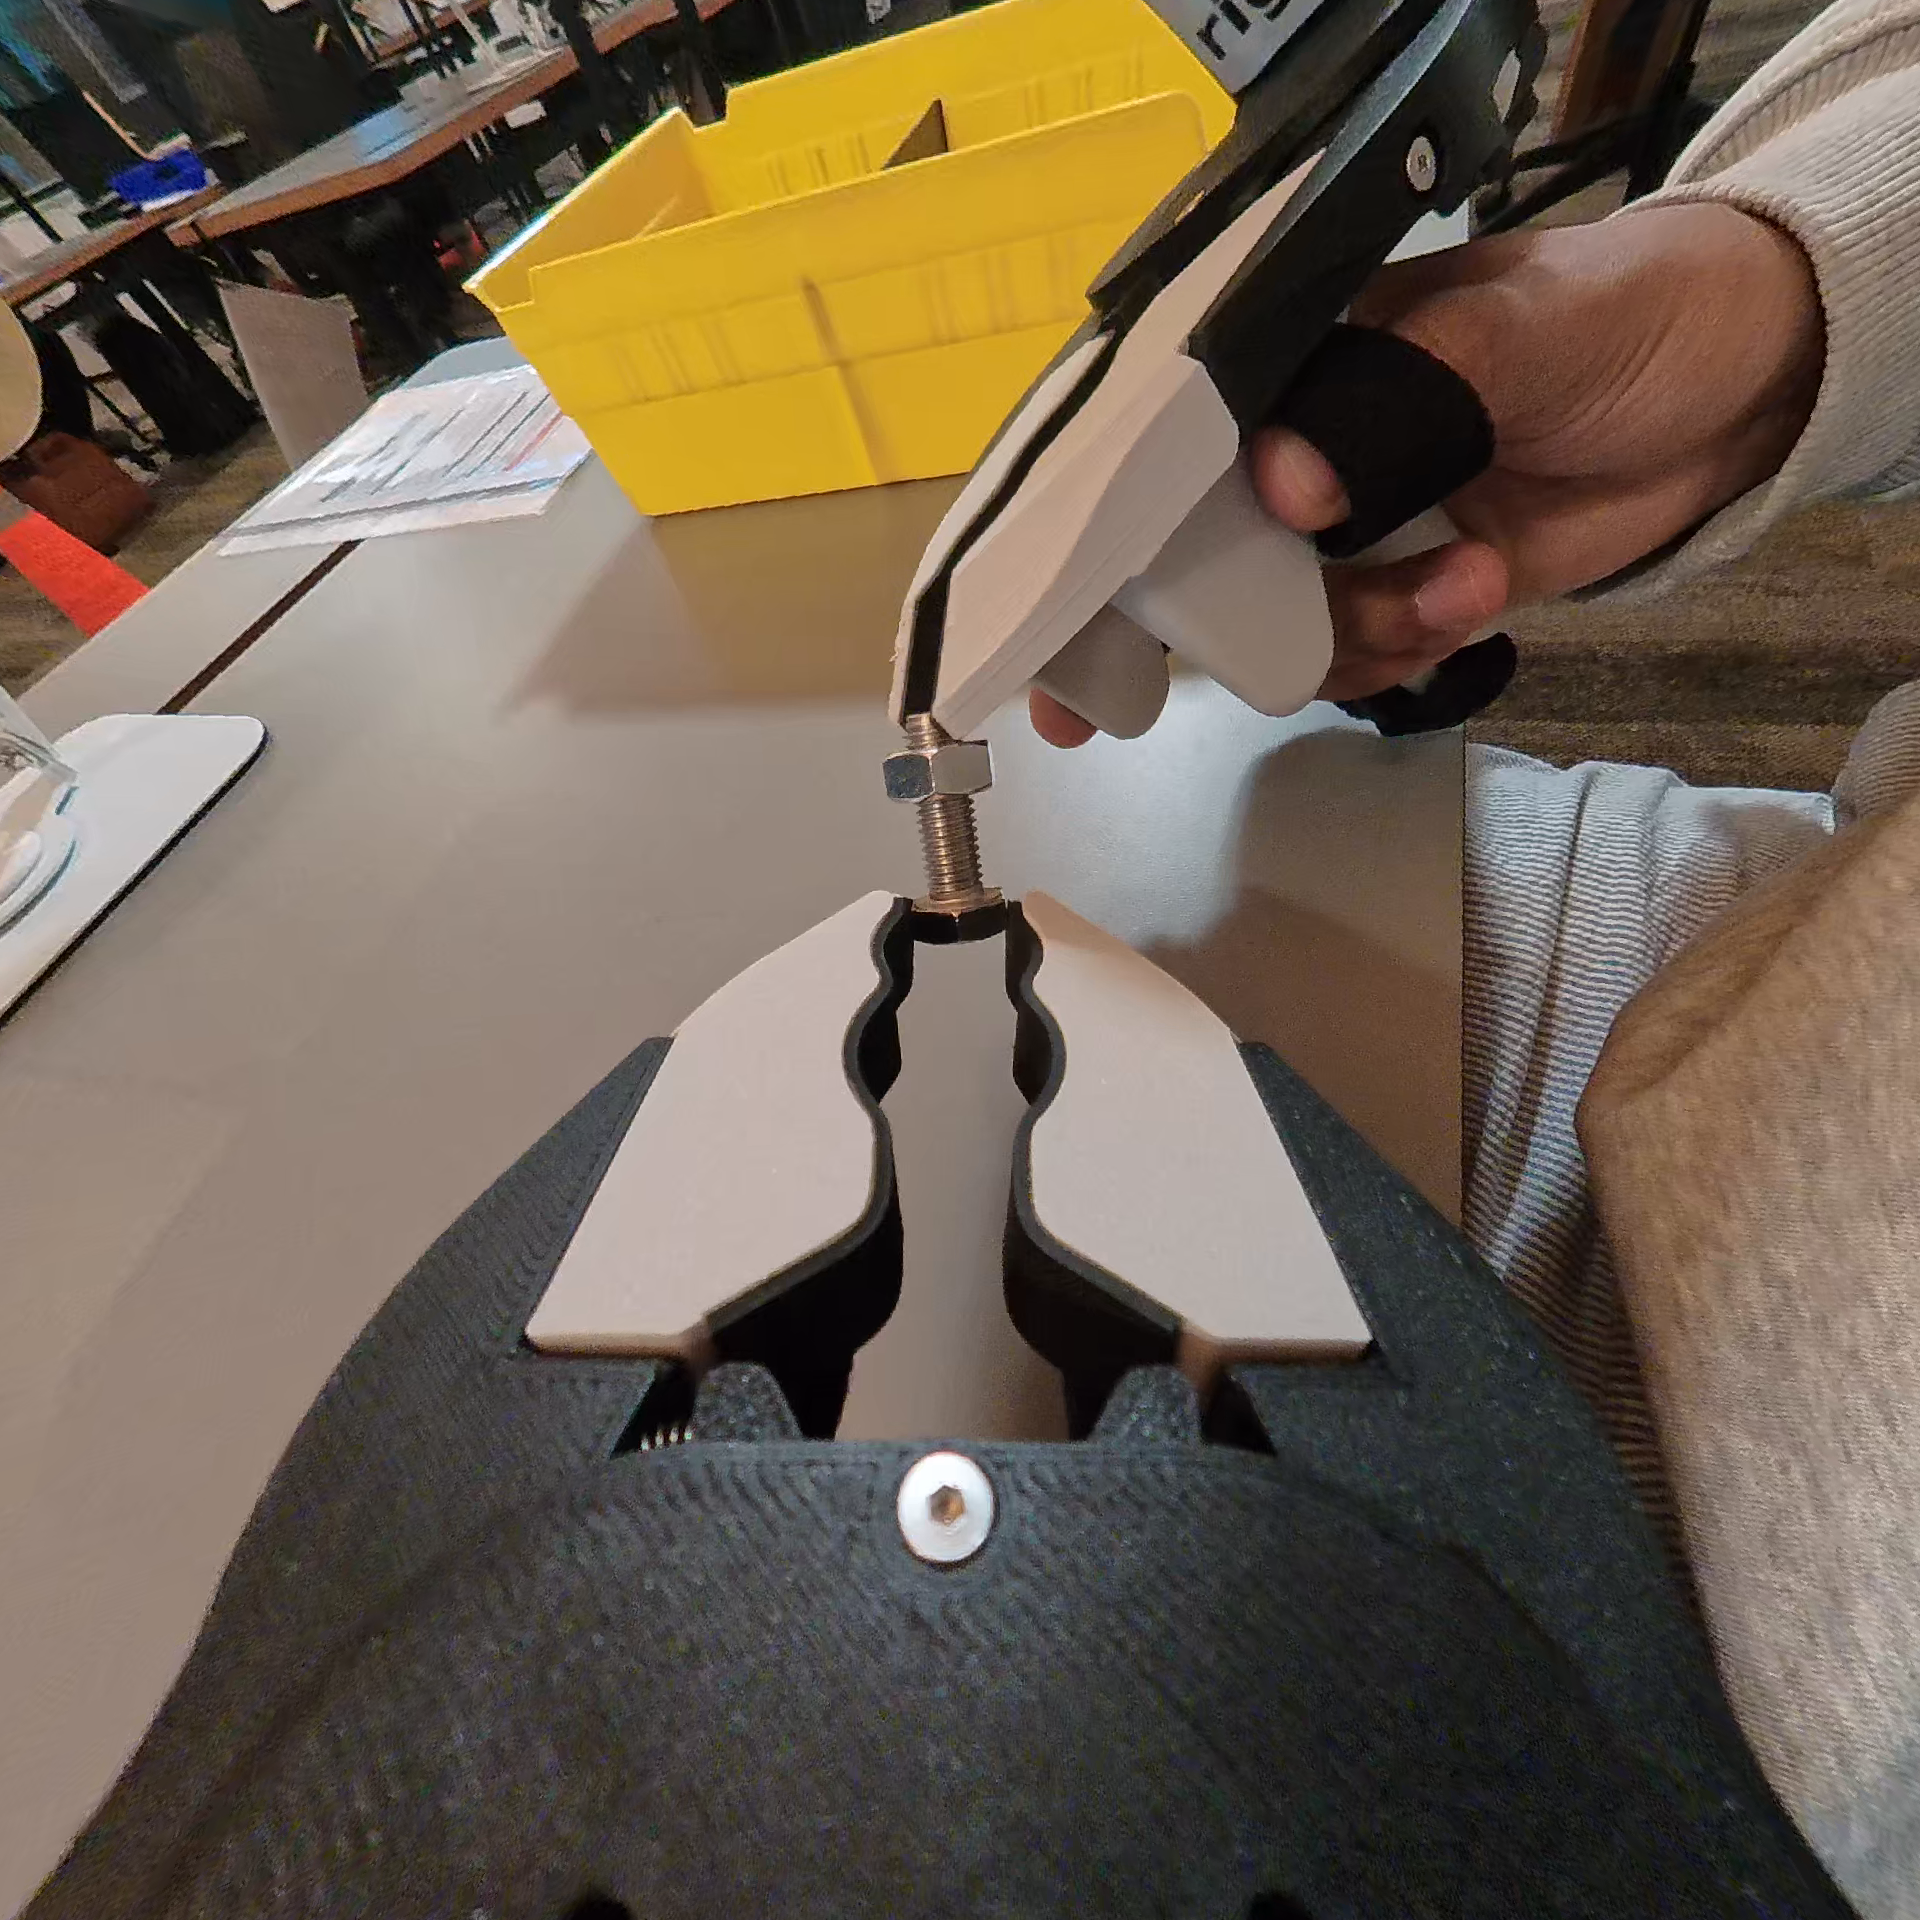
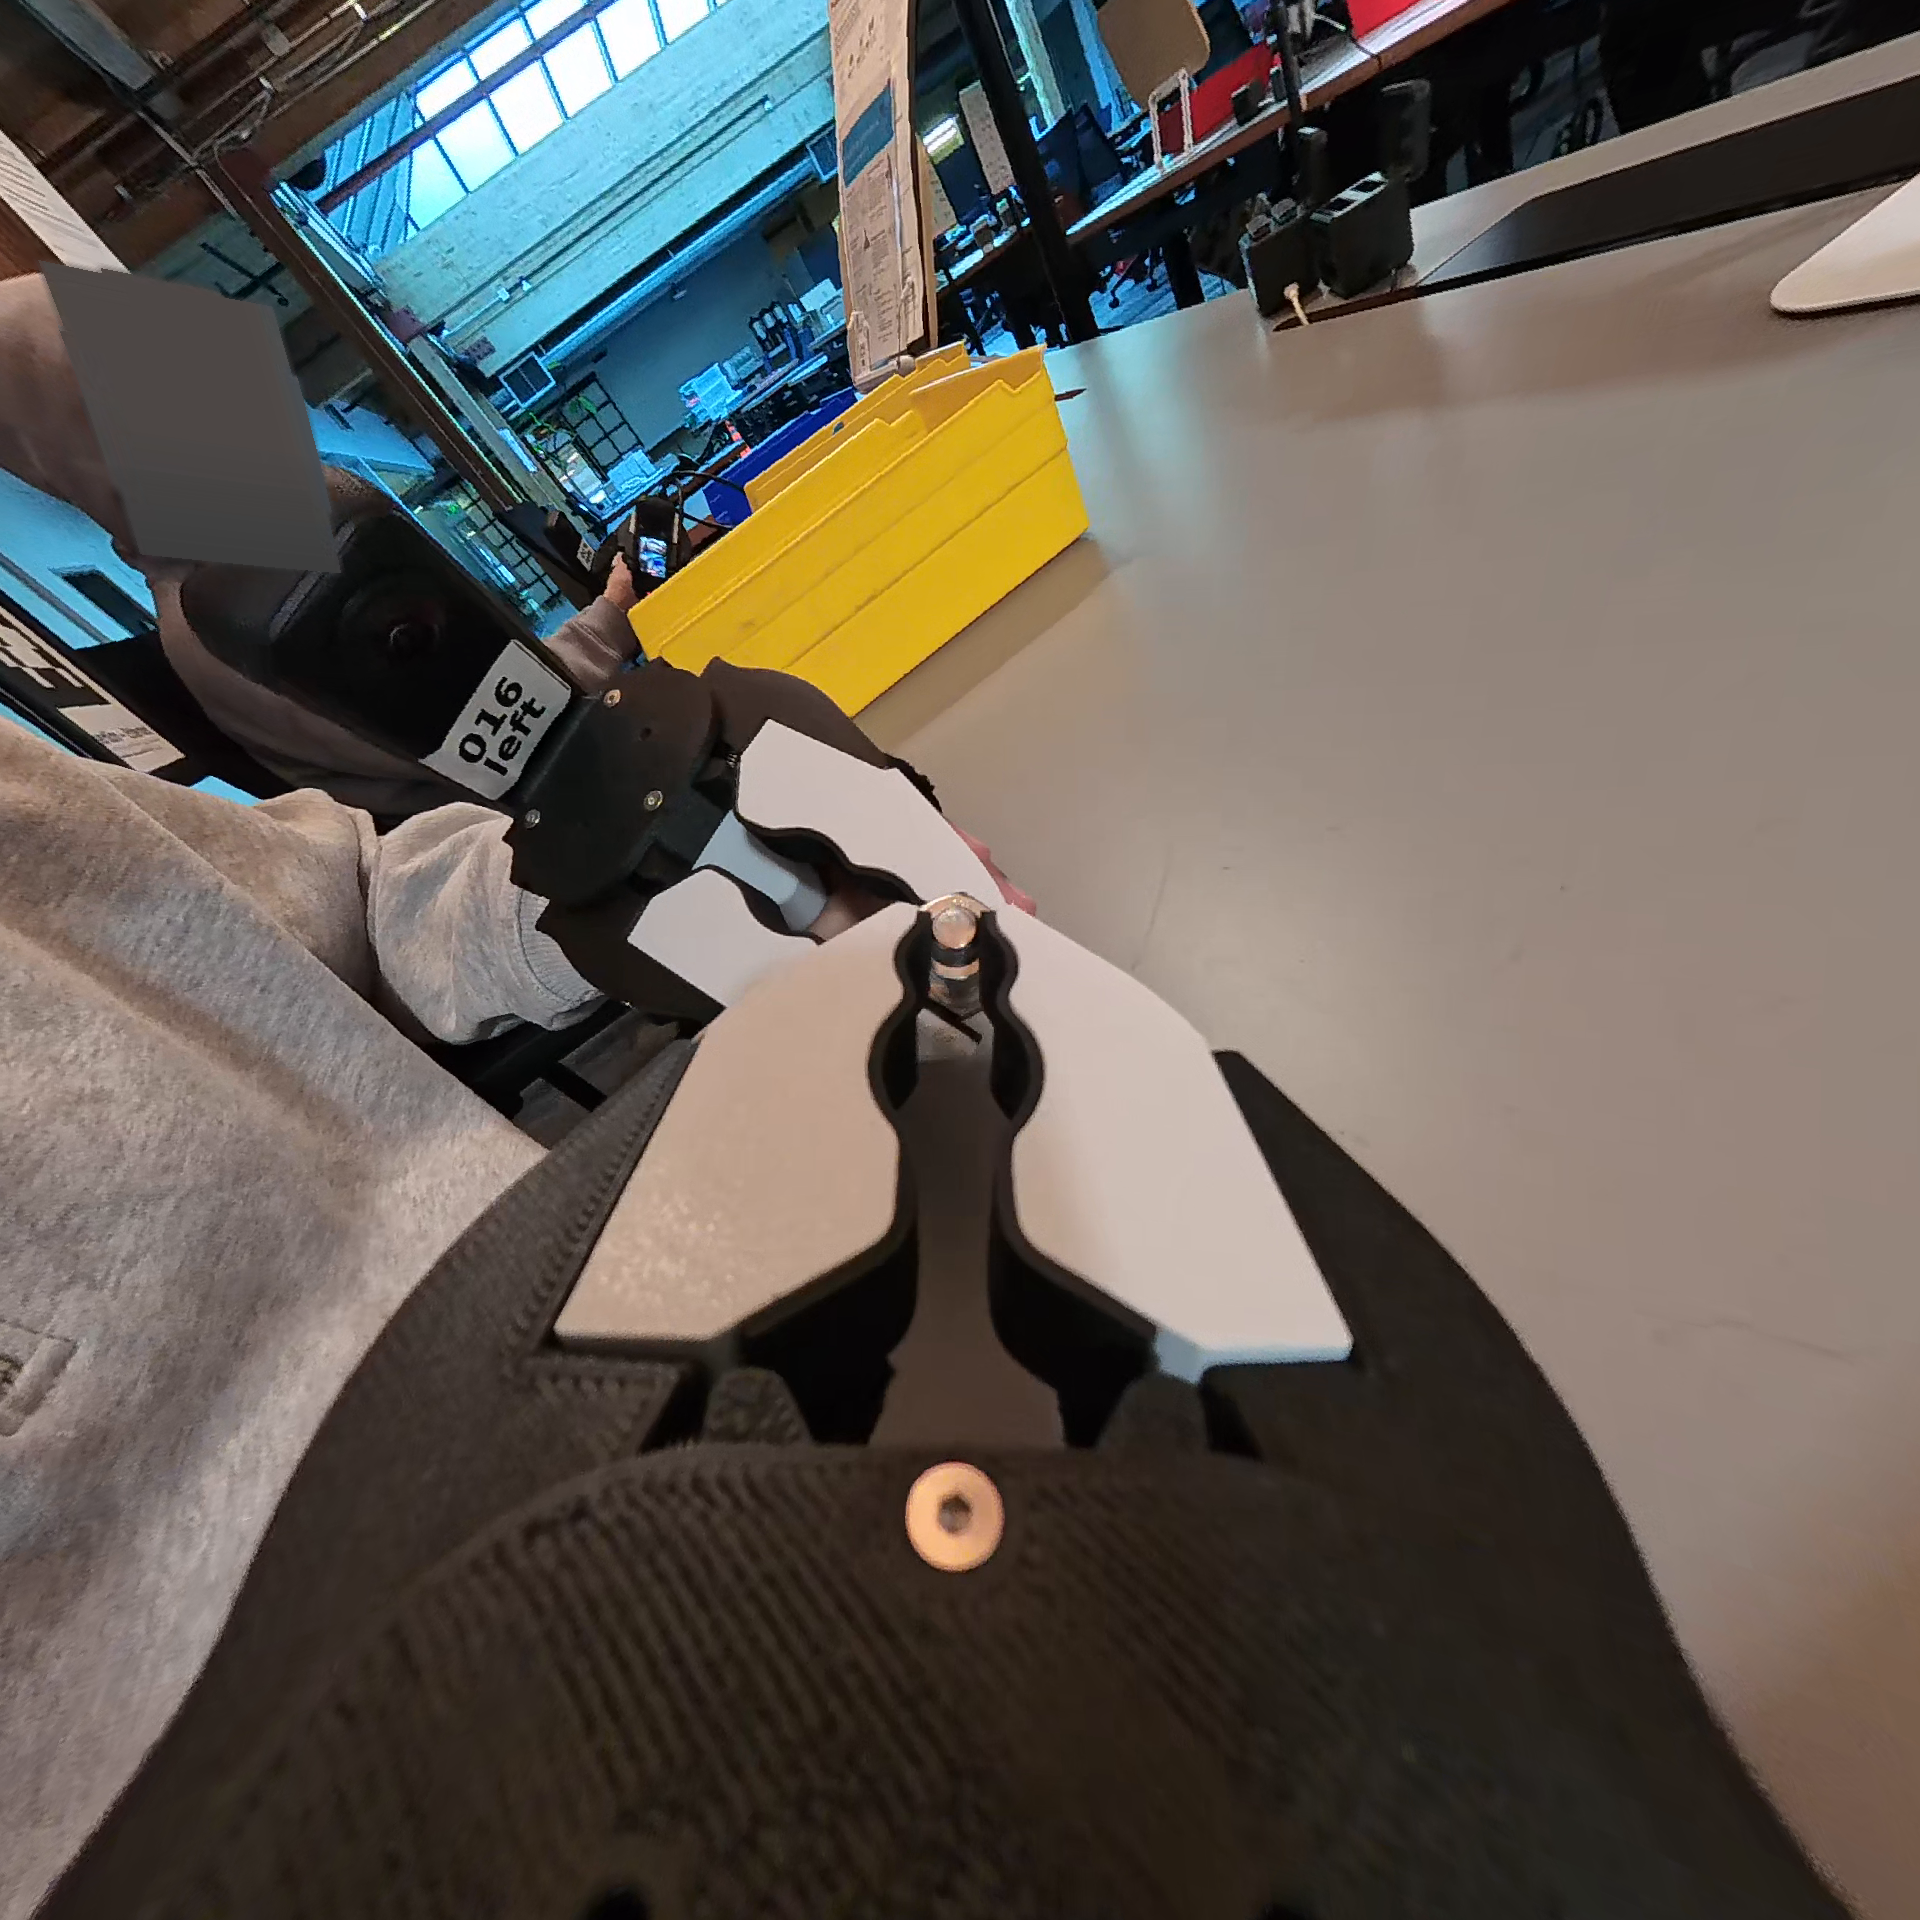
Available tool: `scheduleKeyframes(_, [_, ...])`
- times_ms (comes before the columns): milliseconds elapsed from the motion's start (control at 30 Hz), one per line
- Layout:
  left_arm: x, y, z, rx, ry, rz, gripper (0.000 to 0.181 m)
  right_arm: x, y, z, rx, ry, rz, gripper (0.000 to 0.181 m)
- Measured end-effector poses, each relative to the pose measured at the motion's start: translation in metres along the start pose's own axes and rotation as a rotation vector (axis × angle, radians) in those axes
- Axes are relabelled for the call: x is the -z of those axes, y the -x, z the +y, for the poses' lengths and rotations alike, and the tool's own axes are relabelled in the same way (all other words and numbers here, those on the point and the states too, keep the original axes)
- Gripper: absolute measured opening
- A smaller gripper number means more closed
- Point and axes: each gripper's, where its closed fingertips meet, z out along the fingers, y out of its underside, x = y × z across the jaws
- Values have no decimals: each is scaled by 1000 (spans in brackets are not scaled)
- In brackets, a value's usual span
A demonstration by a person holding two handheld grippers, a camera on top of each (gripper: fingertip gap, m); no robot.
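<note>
Steel is catching the light between the two grippers: a threaded bolt [image 1: 948, 847] is standing upright above the grey table [image 1: 468, 883], its hex head pinched between the tips of the left gripper [image 1: 954, 914], whose jaws are sitting narrow around it. A hex nut [image 1: 938, 774] is sitting on the thread near the bolt's upper end. The right gripper [image 1: 923, 717] is coming down from above at a slant, its fingertips closed tight on the top of the bolt just over the nut; in the right wrist view the same gripper [image 2: 954, 940] is showing the bolt end clamped in its tip notch. A person's hand [image 1: 1538, 447] in a beige sleeve is gripping the right tool's handle. Behind, a yellow divided bin [image 1: 852, 301] is resting on the table, with a clear-sleeved sheet of paper [image 1: 416, 462] lying beside it and a white mat [image 1: 125, 800] at the left edge.
</note>
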Motion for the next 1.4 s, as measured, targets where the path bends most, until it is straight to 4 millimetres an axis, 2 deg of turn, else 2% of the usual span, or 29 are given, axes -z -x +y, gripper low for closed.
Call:
scheduleKeyframes(233, [-1, 1, 4, -8, 27, -1, 17, -1, -4, 4, 23, 15, 6, 9])
scheduleKeyframes(533, [0, 3, 2, 9, 6, -4, 18, -1, -3, 4, 92, 29, 21, 22])
scheduleKeyframes(667, [3, 9, -3, 94, -37, 6, 18, 0, -3, 1, 148, 40, 41, 26])
scheduleKeyframes(767, [9, 17, -20, 222, -176, 45, 18, 2, -6, -5, 218, 68, 83, 31])
scheduleKeyframes(833, [16, 23, -31, 281, -295, 84, 18, 1, -6, -11, 285, 121, 104, 31])
scheduleKeyframes(967, [21, 32, -33, 344, -354, 86, 17, -3, -3, -26, 429, 295, 138, 24])
scheduleKeyframes(1167, [24, 24, -32, 238, -319, 57, 18, -18, 25, -39, 370, 552, 44, 14])
scheduleKeyframes(1300, [28, 29, -32, 155, -291, -21, 18, -20, 33, -38, 315, 743, 66, 30])
scheduleKeyframes(1400, [33, 30, -36, 86, -287, -66, 18, -21, 33, -41, 347, 809, 115, 39])
